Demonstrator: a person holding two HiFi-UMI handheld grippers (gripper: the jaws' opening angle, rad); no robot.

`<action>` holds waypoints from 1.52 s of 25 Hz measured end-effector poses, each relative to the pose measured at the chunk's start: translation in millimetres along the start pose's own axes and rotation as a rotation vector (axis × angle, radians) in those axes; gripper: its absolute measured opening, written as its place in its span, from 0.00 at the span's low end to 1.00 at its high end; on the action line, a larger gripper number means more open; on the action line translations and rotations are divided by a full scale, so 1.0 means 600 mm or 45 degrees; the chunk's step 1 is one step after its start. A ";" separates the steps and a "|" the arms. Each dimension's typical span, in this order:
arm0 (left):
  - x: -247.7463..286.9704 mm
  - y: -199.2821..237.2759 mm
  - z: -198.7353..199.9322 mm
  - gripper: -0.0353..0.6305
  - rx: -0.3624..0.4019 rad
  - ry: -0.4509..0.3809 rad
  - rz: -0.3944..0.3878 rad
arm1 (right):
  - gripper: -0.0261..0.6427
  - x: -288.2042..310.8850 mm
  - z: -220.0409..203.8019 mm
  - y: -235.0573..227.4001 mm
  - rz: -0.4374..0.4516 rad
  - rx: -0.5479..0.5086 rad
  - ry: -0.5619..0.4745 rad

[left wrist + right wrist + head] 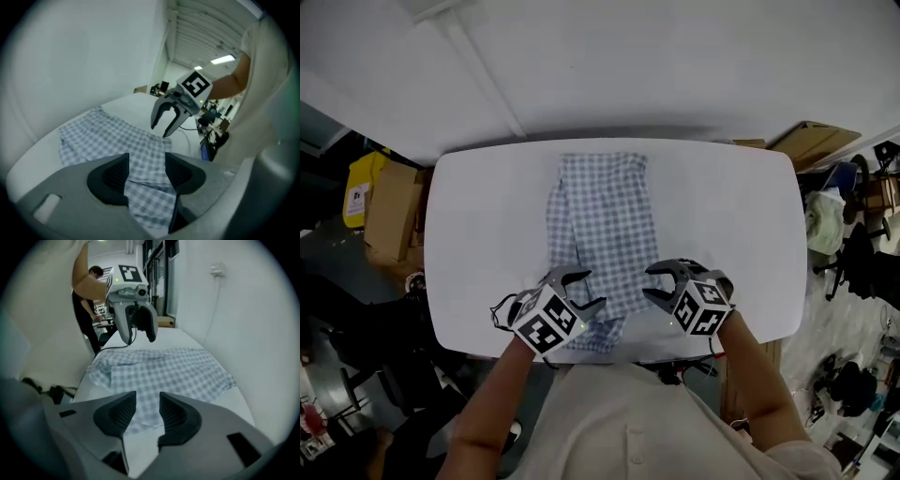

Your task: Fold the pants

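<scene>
One pair of checked pants (602,234) lies flat on one white bench (722,234). Its long axis runs from the near edge by the person straight to the far edge, roughly mid-bench. There are two tongs. The left tongs (586,289) and right tongs (654,283) flank the near end of the pants. Both stand wide apart above the cloth and grip nothing.
</scene>
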State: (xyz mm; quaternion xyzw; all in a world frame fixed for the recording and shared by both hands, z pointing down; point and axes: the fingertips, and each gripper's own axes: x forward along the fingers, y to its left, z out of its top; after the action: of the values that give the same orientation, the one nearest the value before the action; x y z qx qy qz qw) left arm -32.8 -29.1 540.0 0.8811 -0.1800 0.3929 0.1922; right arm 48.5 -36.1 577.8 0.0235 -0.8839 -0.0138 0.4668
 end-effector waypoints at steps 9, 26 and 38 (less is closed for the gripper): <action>0.054 -0.126 -0.098 0.40 0.562 0.383 0.025 | 0.31 0.041 -0.109 0.127 -0.050 -0.388 0.298; 0.120 -0.109 -0.161 0.23 0.649 0.609 0.066 | 0.28 0.052 -0.132 0.125 0.017 -0.296 0.344; 0.131 -0.094 -0.157 0.13 0.302 0.557 -0.125 | 0.14 0.053 -0.133 0.099 0.169 -0.203 0.343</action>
State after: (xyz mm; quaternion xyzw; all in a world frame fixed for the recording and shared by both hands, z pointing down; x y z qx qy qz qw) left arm -15.8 52.0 647.0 0.7991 -0.0437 0.5829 0.1408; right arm 94.9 21.5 651.9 -0.0703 -0.8091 -0.0497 0.5813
